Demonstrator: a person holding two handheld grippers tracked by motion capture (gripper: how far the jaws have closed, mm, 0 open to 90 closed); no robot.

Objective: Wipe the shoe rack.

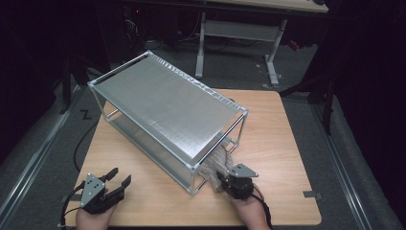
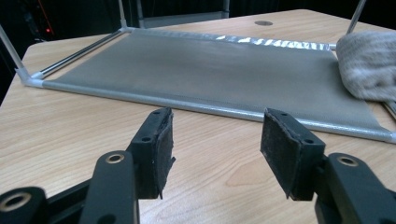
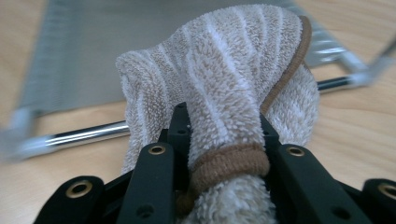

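The right gripper [image 3: 224, 140] has its fingers [image 3: 180, 128] clamped on a bunched beige terry towel with white stripes [image 3: 224, 79], holding it at the open near end of the two-tier silver mesh rack [image 1: 163, 103], over its lower shelf. The left gripper [image 2: 215, 144] rests on the light wooden counter [image 1: 277, 129] well apart from the towel, its fingers [image 2: 159, 149] partly spread and holding nothing.

Light wood-grain rectangular table [image 1: 282, 129], centre of the high view, standing on grey floor. Directly on it: one two-tier metal-frame shelf rack with grey mesh panels [image 1: 163, 105] (set diagonally, upper left to lower centre of the frame). Lower tier bears a beige striped terry towel [image 2: 369, 65].
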